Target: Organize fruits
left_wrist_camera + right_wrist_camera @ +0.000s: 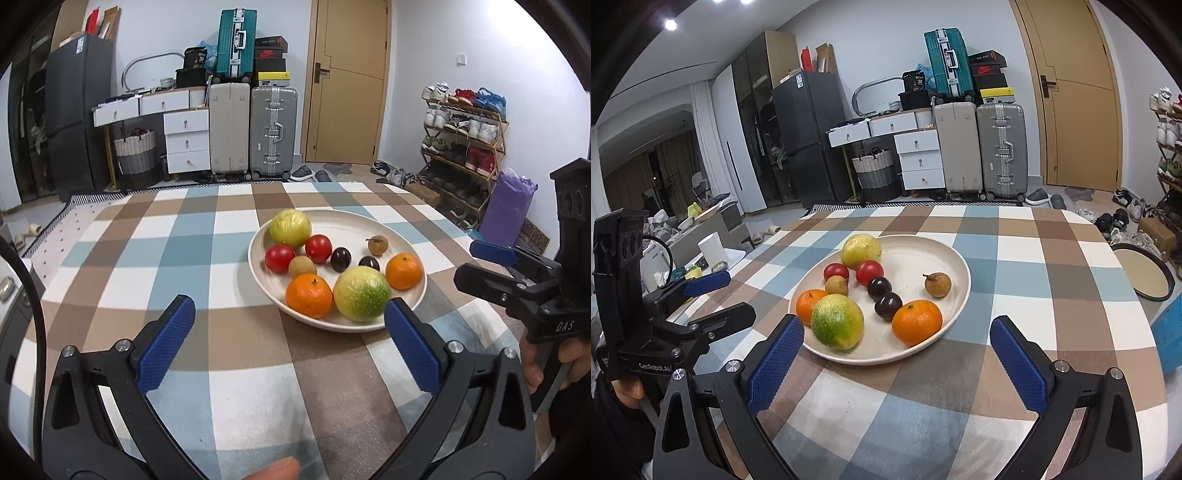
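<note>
Ten fruits on the plate (955,266) just beyond each wide, empty gripper (897,350).

Matt cream plate (945,258); woven checked tablecloth (1034,295).

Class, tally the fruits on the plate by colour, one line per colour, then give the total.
Yellow-green: 2
Orange: 2
Red: 2
Dark purple: 2
Brown: 2
Total: 10, all on the plate
</note>
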Motion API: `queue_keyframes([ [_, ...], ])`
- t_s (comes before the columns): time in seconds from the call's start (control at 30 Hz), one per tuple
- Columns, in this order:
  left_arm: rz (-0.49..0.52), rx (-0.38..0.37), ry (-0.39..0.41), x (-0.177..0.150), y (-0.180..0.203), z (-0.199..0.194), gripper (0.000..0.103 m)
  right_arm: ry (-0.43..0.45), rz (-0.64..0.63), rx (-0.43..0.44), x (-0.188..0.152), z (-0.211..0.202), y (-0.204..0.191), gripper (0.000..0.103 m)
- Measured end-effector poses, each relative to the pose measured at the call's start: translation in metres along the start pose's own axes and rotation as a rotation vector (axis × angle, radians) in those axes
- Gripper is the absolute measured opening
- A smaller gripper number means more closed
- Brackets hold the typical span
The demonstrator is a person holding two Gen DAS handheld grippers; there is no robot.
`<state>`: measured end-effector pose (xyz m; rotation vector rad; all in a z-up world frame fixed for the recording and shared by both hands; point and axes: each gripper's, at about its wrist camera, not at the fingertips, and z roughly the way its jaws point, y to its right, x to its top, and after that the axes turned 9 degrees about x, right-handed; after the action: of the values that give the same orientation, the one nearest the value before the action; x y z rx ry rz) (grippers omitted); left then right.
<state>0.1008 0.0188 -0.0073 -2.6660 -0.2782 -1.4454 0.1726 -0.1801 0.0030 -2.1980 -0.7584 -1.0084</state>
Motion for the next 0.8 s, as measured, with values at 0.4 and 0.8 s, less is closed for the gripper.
queue_keyframes([
  [0.4, -0.026, 0.005, 0.004, -0.003, -0.003, -0.002, 0.102, 0.032, -0.066, -0.014, -0.004, -0.008, -0.016, 0.103],
  [0.8, -0.016, -0.003, 0.008, -0.003, -0.003, -0.001, 0.102, 0.023, -0.075, -0.01, -0.005, -0.007, -0.017, 0.103],
])
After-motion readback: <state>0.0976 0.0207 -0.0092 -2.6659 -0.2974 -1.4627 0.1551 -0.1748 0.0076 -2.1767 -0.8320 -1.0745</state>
